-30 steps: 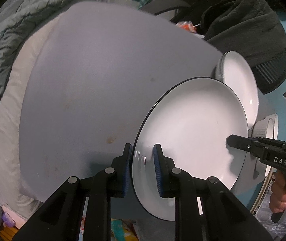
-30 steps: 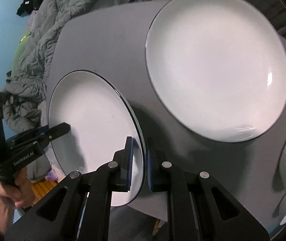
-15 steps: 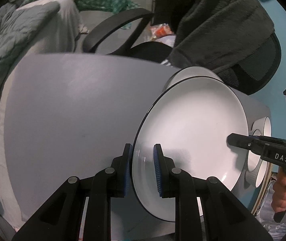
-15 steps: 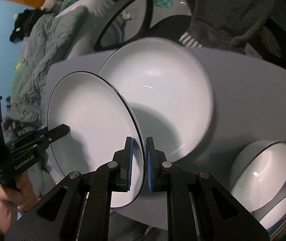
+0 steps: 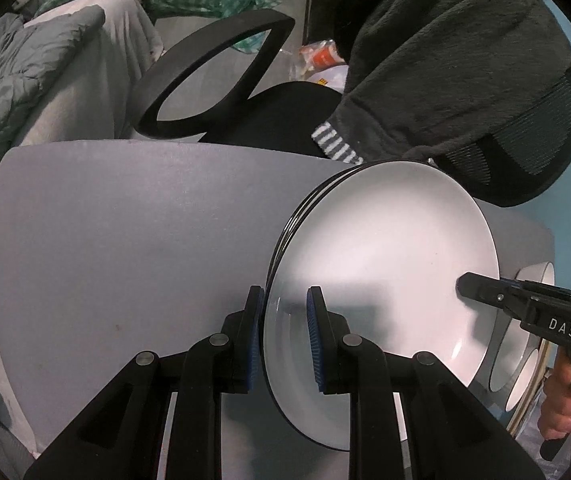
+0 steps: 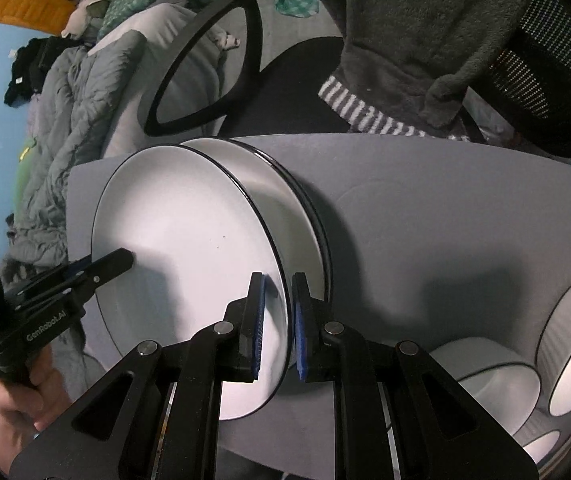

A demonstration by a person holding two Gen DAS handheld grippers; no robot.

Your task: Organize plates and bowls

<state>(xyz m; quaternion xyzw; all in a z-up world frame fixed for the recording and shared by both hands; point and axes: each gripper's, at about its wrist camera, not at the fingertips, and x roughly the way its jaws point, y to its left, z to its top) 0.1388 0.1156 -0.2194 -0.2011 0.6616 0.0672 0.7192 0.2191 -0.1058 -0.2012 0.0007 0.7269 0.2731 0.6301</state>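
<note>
A: Tongs status?

B: Left tongs (image 5: 283,336) clamped on the near rim of a plate (image 5: 385,264). Right tongs (image 6: 277,328) clamped on the opposite rim of the same plate. Two-handed carry, plate clear of the worktop (image 5: 125,232).

A: Where's the plate relative to the target?

B: Directly under it, just past the tips, sits a stack of plates (image 6: 305,200). Black rims line up edge on edge in the left view, so it looks almost centred. Can't tell if it's touching the stack yet.

A: What's done?

B: Stack holds at least two plates, maybe three; count unclear. No loose plates elsewhere on the worktop in either view.

A: What's left?

B: Set this one down and release both tongs. Then the bowls (image 6: 497,380): several sit to the right of the right tongs, side by side and partly overlapping, not nested as far as I can see. I'd judge plates nearly finished, bowls not started.

A: Risk?

B: Uneven release could chip a rim.
</note>
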